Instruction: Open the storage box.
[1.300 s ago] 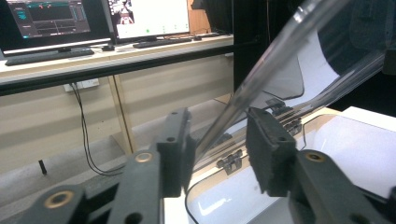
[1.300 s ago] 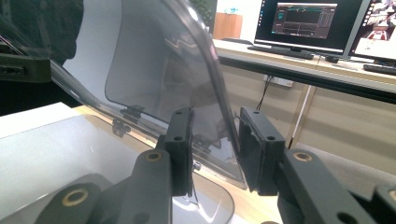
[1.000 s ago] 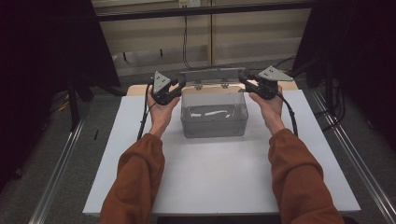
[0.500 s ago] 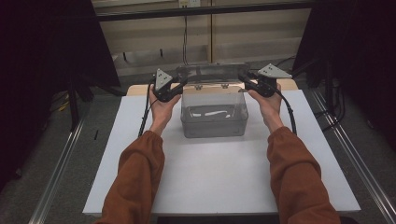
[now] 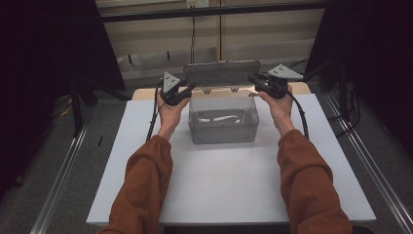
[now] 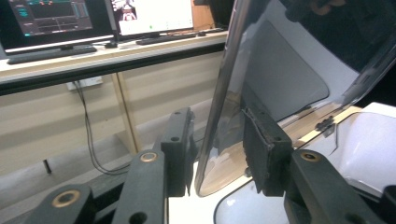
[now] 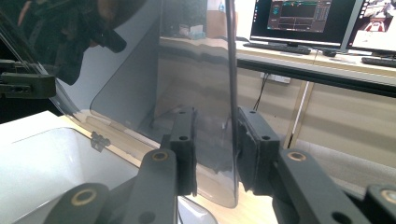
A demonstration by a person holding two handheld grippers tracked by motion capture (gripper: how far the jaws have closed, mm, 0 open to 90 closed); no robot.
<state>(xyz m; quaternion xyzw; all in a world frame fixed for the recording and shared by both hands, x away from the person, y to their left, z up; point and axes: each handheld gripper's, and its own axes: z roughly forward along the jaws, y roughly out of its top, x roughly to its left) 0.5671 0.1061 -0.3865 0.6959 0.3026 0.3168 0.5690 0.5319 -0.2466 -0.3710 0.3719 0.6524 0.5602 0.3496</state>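
Clear box [image 5: 222, 119] standing mid-table toward the far edge, open, with its hinged lid [image 5: 221, 73] raised near upright on the rear hinges [image 5: 220, 89]. Something pale lying in the bottom; cannot tell what.

Lid caught at both side edges. Left gripper [image 5: 187, 90] straddling the left edge: in the left gripper view, lid [image 6: 280, 70] edge sitting between the two pads, one pad [image 6: 261, 149] close against the panel, a sliver of gap on the other side. Right gripper [image 5: 253, 81] likewise: in the right gripper view, lid [image 7: 196, 84] rim between jaws partly closed, gap visible on both sides. Firm clamping not confirmed on either side; cannot tell.

Risks noted:
- Loose hold on smooth plastic; likely slip, lid dropping shut or falling back past upright.
- Uneven push between the two sides; likely twist of the panel and strain on the hinges.
- Light box on a plain white table [image 5: 146, 161]; likely to slide or tip rearward if the lid is pushed beyond its stop.
- Far edge of the table close behind; little margin for sliding.
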